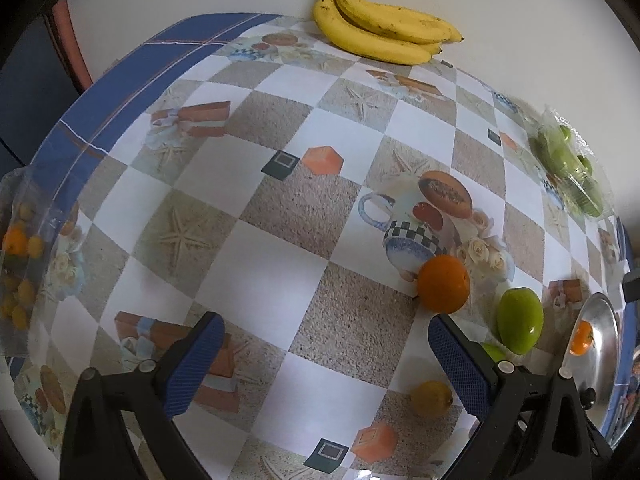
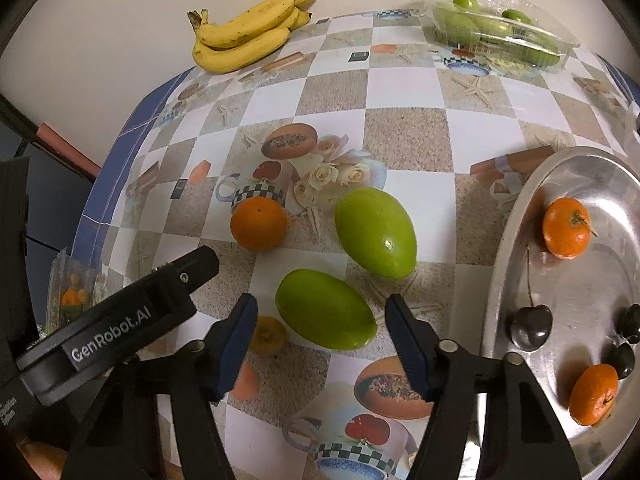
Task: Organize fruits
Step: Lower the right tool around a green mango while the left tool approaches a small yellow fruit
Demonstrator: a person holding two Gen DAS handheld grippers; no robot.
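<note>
In the right wrist view my right gripper (image 2: 322,330) is open around the near green fruit (image 2: 325,309), which lies on the table between the jaws. A second green fruit (image 2: 376,232), an orange (image 2: 259,223) and a small yellow fruit (image 2: 267,334) lie close by. The steel plate (image 2: 516,240) at the right holds two tangerines (image 2: 567,227) and dark cherries (image 2: 531,326). My left gripper (image 1: 326,364) is open and empty above the cloth, left of the orange (image 1: 443,284), a green fruit (image 1: 520,320) and the yellow fruit (image 1: 431,398).
A banana bunch (image 2: 248,36) lies at the table's far edge. A clear tub of green fruit (image 2: 500,28) stands at the far right. A plastic bag of small orange fruits (image 1: 20,264) sits at the left edge. The left gripper's body (image 2: 120,320) is beside my right gripper.
</note>
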